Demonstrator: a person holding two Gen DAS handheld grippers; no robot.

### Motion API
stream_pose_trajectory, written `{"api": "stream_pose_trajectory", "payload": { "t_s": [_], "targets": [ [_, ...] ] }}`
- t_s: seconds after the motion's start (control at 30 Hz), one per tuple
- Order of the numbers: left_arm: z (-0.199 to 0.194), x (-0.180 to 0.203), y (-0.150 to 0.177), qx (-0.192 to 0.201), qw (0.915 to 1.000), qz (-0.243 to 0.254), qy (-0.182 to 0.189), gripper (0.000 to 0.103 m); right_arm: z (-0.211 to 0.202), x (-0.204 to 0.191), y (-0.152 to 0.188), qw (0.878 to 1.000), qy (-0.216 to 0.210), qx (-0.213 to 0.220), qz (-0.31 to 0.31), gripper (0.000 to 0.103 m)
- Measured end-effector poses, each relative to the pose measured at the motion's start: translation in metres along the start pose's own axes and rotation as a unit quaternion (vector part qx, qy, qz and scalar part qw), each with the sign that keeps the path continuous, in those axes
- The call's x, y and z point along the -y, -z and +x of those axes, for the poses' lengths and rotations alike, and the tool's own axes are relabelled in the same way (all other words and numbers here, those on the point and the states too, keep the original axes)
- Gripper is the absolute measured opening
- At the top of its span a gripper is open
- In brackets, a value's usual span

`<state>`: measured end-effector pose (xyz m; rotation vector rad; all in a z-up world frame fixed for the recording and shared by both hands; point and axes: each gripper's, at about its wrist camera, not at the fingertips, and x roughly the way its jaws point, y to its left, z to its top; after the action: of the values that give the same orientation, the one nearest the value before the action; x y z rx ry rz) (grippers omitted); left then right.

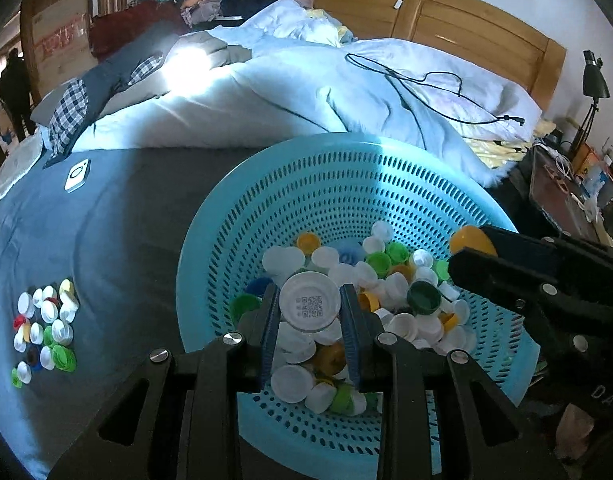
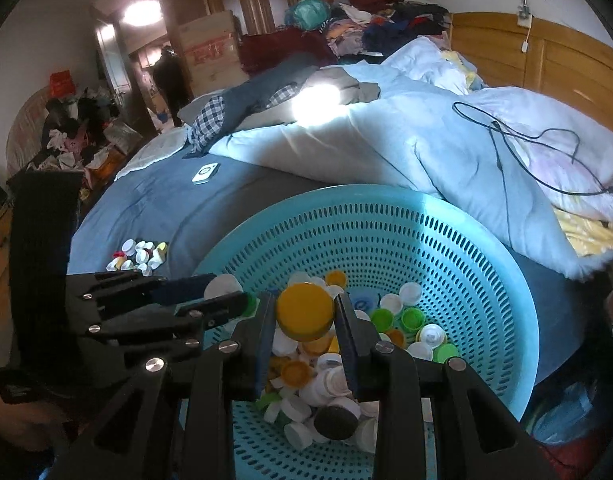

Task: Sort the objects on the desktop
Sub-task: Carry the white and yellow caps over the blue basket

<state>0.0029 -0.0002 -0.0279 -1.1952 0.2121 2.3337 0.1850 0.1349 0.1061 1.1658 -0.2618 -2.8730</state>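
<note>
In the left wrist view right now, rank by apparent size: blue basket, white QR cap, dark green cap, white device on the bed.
1. blue basket
2. white QR cap, though nearness to the camera inflates it
3. dark green cap and white device: look alike, not ranked

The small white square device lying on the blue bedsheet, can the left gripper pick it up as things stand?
Probably not yet. The left gripper is already shut on a white bottle cap with a QR code over the round turquoise perforated basket. The way across the blue sheet to the small white square device looks free.
</note>
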Motion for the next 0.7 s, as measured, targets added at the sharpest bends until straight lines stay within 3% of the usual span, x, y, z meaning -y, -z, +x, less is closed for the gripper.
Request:
{"api": "stream_pose_trajectory", "payload": {
  "t_s": [0.7],
  "targets": [
    [0.002, 0.007, 0.001, -0.004, 0.9999, 0.001, -0.014, 0.025, -0.004, -0.002, 0.005, 1.000, -0.007, 0.006, 0.001, 0.032]
  ]
}}
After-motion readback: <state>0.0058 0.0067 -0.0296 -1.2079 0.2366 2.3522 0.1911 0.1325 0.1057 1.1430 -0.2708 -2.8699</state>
